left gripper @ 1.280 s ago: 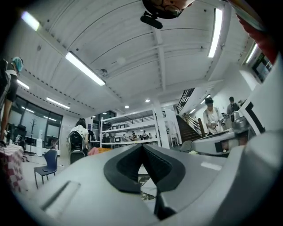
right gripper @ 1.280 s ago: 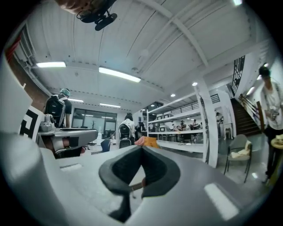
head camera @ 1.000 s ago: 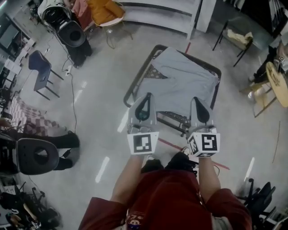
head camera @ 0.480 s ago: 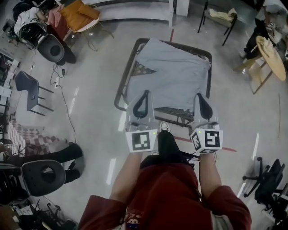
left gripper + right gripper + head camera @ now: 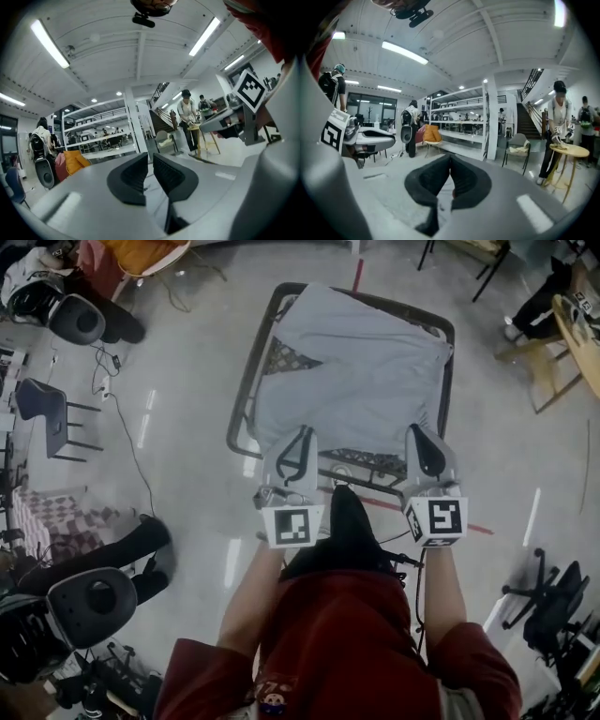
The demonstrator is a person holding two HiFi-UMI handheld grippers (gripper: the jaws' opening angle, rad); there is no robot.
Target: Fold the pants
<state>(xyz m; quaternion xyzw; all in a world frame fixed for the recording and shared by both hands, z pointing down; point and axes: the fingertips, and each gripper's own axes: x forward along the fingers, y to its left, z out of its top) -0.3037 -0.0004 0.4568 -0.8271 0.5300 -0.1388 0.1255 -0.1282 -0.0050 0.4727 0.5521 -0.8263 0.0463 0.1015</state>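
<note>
Grey pants (image 5: 361, 371) lie spread over a low black-framed mesh table (image 5: 246, 381). Both grippers point at the pants' near edge. My left gripper (image 5: 298, 439) is at the near left corner. In the left gripper view its jaws (image 5: 150, 157) show a narrow slit with nothing in it; they have just been opening. My right gripper (image 5: 420, 437) is at the near right corner. In its own view the pads (image 5: 450, 159) meet at the tip and no cloth shows between them. Whether either one touches the cloth is hidden under the gripper bodies.
My black shoe (image 5: 347, 521) is forward between the grippers, at the table's near rail. A seated person's legs (image 5: 112, 545) and chairs (image 5: 47, 409) are at the left. A round wooden table (image 5: 577, 334) and an office chair (image 5: 553, 606) are at the right.
Both grippers have sunk toward the table's near edge, still side by side. The table and pants now fill more of the view. A black shoe has stepped forward between the grippers.
</note>
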